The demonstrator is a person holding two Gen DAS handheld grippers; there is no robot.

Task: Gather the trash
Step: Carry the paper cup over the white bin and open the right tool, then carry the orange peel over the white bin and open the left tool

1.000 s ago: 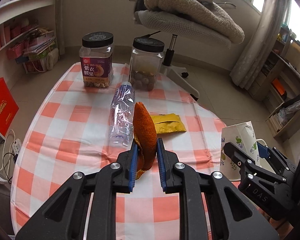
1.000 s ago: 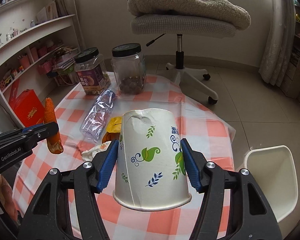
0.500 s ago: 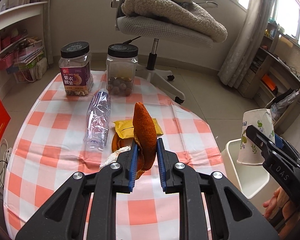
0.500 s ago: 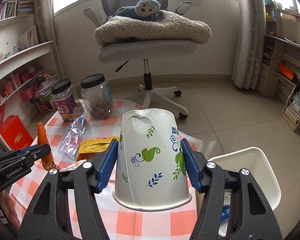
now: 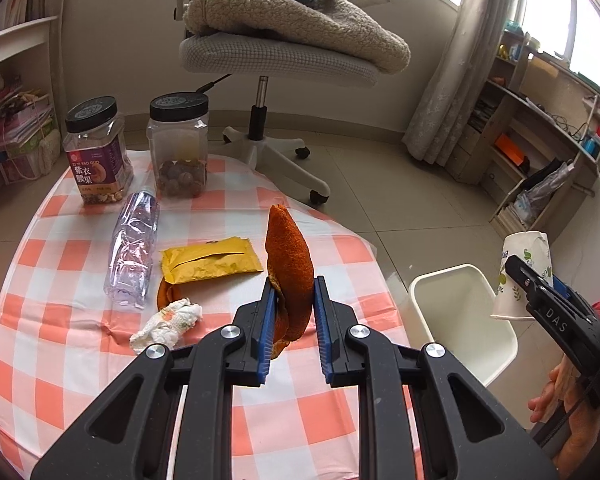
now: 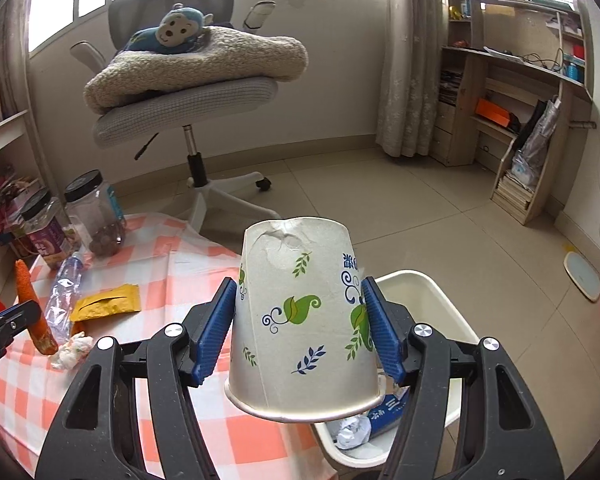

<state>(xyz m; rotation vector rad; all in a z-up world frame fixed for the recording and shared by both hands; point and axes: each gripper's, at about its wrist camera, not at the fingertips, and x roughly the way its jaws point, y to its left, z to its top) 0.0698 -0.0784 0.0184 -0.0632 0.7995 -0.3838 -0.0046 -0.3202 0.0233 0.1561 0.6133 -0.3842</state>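
Note:
My left gripper [image 5: 294,312] is shut on an orange peel [image 5: 290,256] and holds it above the checked table [image 5: 60,360]. My right gripper [image 6: 300,328] is shut on an upside-down dented paper cup [image 6: 300,320], held over the near edge of a white bin [image 6: 420,292] beside the table. The bin [image 5: 460,312] holds crumpled paper and a blue packet. The cup [image 5: 520,272] also shows in the left wrist view. On the table lie a crushed plastic bottle [image 5: 134,248], a yellow wrapper [image 5: 210,260] and a crumpled tissue [image 5: 168,324].
Two black-lidded jars [image 5: 98,152] [image 5: 179,144] stand at the table's far edge. An office chair [image 5: 276,60] with a blanket and toy monkey stands behind. Shelves line the right wall [image 6: 540,120]. A person's hand [image 5: 556,392] shows at the right.
Both grippers have swung to the right, away from the table's middle. The cup has moved from over the table to over the bin. The peel has been carried rightward too.

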